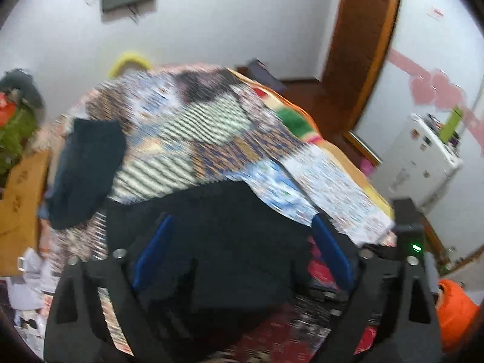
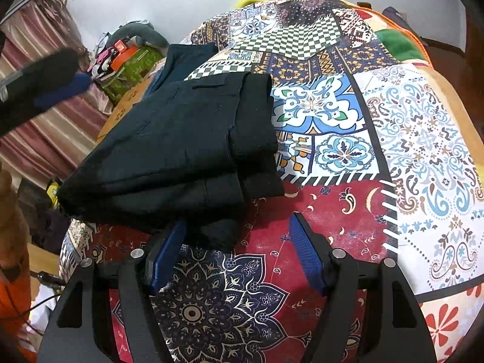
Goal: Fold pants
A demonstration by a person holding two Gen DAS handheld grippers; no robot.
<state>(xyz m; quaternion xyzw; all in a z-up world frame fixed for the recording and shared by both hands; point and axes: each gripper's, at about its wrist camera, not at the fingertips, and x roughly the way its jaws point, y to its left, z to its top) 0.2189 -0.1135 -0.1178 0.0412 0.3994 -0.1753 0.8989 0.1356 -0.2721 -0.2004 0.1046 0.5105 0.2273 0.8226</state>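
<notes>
The black pants (image 2: 169,139) lie folded into a thick rectangle on the patchwork bedspread (image 2: 393,151), toward its left edge. My right gripper (image 2: 238,220) stands open just in front of them; its left pad (image 2: 169,251) touches a loose black corner, and the right pad rests over bare bedspread. In the blurred left wrist view my left gripper (image 1: 242,224) is open wide above the black pants (image 1: 211,236), with dark cloth showing between the two blue pads but not pinched. The left gripper (image 2: 51,81) also appears as a blur at the upper left of the right wrist view.
A second folded dark blue garment (image 2: 187,57) lies behind the pants near the bed's left edge. A cardboard box (image 1: 21,196) and a pile of clothes (image 2: 127,54) stand left of the bed. A white fridge (image 1: 423,163) and an orange sleeve (image 1: 453,311) are to the right.
</notes>
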